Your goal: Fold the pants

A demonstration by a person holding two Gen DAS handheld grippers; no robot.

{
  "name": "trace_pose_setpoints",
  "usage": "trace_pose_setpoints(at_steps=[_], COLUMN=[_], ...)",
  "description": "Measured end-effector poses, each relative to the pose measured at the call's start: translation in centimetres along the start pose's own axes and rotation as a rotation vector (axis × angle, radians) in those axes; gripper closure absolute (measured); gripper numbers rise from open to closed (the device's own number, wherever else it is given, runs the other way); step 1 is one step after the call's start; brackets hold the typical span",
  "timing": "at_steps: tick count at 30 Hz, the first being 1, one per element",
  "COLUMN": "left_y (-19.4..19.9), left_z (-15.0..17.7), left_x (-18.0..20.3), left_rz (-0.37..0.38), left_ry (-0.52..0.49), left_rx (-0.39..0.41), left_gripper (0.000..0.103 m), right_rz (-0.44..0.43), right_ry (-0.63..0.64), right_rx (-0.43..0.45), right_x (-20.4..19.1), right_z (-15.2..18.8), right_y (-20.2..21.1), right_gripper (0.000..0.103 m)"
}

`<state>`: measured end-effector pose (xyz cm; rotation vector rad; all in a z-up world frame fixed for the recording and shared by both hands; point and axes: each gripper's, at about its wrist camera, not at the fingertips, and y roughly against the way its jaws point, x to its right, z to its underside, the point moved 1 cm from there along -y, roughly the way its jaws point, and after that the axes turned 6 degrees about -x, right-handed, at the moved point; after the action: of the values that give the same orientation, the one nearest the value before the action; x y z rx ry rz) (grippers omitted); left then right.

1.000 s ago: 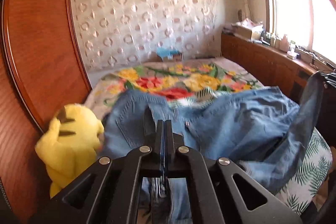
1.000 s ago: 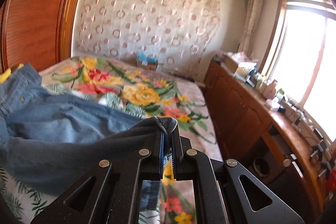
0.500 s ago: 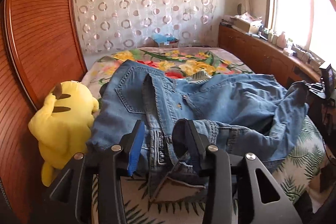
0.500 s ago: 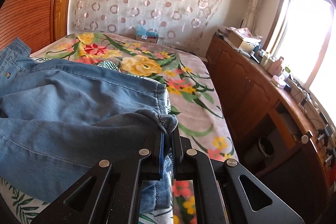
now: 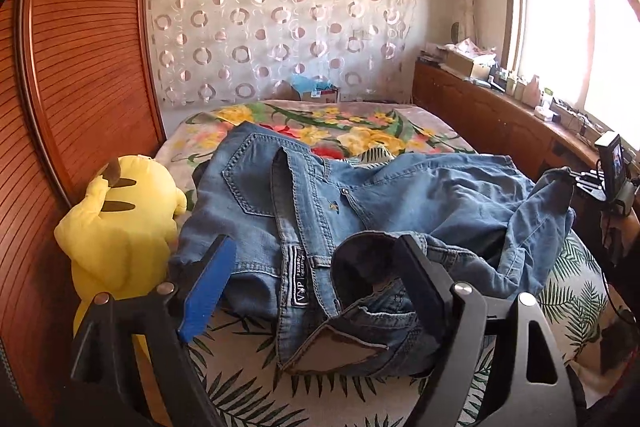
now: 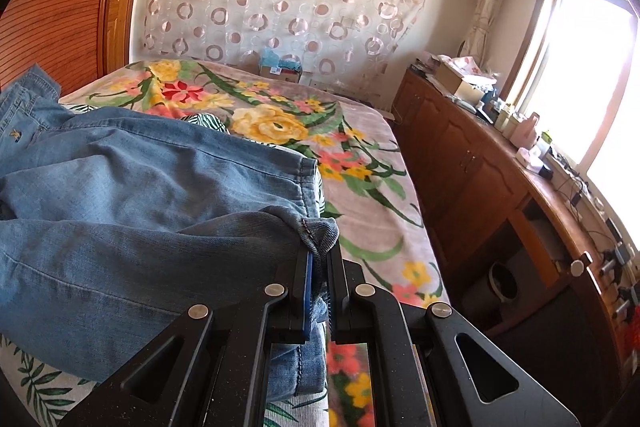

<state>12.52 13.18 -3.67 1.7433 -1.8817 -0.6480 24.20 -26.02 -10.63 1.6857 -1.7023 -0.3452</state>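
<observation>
Pants [image 5: 400,199] lay across the bed [image 5: 248,387], waistband toward me.
My left gripper [image 5: 320,267] had just spread off the waistband; my right gripper [image 6: 318,259] still pinched a leg hem.

Your stock: faded blue denim pants [image 5: 400,195], soft matt cloth; fuzzy yellow plush toy [image 5: 120,227]; ribbed, glossy reddish wooden headboard [image 5: 88,67]; floral printed cloth bedspread [image 6: 360,195].

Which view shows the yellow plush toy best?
The left wrist view: the yellow plush toy sits in full beside the jeans, against the wooden headboard. The right wrist view does not show it at all.
</observation>
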Motion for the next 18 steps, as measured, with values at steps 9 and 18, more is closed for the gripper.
trace_pose_setpoints(at_steps=[9, 18], left_y=[0.3, -3.8], left_z=[0.4, 1.2], left_x=[0.1, 2.1], left_rz=[0.059, 0.125], left_ry=[0.004, -0.023], left_rx=[-0.003, -0.113], left_gripper=[0.024, 0.073], right_rz=[-0.004, -0.010], right_ry=[-0.003, -0.001], right_rx=[-0.007, -0.010], right_x=[0.1, 0.3], right_z=[0.3, 0.1], right_y=[-0.1, 0.1], right_gripper=[0.097, 0.097])
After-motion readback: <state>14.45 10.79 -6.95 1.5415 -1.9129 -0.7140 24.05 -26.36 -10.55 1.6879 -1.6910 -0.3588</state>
